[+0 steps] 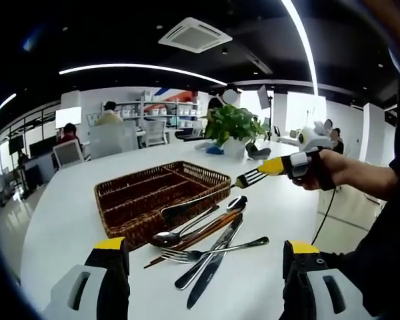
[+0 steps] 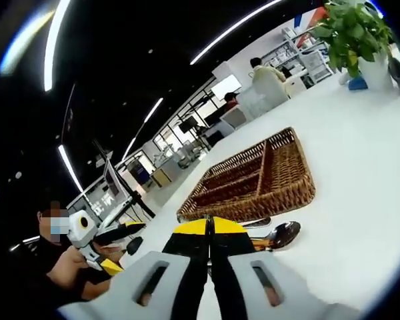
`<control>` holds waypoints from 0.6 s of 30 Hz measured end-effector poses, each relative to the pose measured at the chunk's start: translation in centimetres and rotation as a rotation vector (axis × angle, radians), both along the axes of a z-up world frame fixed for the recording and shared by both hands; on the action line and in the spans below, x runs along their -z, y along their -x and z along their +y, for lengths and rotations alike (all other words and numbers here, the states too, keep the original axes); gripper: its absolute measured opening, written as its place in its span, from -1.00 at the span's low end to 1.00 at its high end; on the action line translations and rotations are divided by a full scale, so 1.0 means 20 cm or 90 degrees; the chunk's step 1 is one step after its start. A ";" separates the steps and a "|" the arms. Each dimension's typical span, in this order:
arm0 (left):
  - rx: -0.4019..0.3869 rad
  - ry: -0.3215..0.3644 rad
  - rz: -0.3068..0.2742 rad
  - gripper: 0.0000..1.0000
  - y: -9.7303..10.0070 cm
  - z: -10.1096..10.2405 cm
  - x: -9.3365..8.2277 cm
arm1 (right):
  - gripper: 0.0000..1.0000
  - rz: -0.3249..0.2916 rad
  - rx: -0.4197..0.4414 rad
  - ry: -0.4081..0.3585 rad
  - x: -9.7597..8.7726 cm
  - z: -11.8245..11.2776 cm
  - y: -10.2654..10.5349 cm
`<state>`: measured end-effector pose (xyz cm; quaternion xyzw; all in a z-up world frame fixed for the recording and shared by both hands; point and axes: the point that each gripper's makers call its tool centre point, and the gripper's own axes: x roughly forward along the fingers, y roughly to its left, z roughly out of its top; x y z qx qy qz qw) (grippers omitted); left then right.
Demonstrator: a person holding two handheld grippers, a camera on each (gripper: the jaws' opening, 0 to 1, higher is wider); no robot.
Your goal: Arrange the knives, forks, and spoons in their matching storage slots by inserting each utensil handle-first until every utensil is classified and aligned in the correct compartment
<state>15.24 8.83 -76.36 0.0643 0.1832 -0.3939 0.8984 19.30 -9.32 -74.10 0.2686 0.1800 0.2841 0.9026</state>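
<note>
A brown wicker cutlery basket (image 1: 120,191) with long compartments lies on the white table (image 1: 67,220). A person's hand brings my right gripper (image 1: 271,168) in from the right, shut on a fork (image 1: 249,178) near its tines. The fork's handle slants down toward the basket's near rim. Loose cutlery lies in front of the basket: spoons (image 1: 170,236), a fork (image 1: 217,251) and knives (image 1: 210,267). My left gripper (image 1: 205,248) hangs open above this pile. In the right gripper view my right gripper (image 2: 210,228) is shut, with the basket (image 2: 280,193) ahead and a spoon bowl (image 2: 284,233) beside it.
A potted plant (image 1: 233,127) stands on the table's far side. Office desks, chairs, shelves and seated people are behind it. In the right gripper view, my left gripper (image 2: 122,232) and the person holding it are at the lower left.
</note>
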 end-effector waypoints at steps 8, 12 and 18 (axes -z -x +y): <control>-0.008 -0.002 -0.003 1.00 -0.03 0.02 -0.02 | -1.00 -0.008 -0.009 0.001 -0.04 0.02 -0.12; -0.012 0.000 -0.006 1.00 -0.03 0.03 -0.03 | -1.00 -0.009 -0.018 -0.001 -0.05 0.04 -0.19; -0.016 0.000 -0.008 1.00 -0.02 0.04 -0.04 | -1.00 -0.014 -0.021 0.007 -0.06 0.07 -0.29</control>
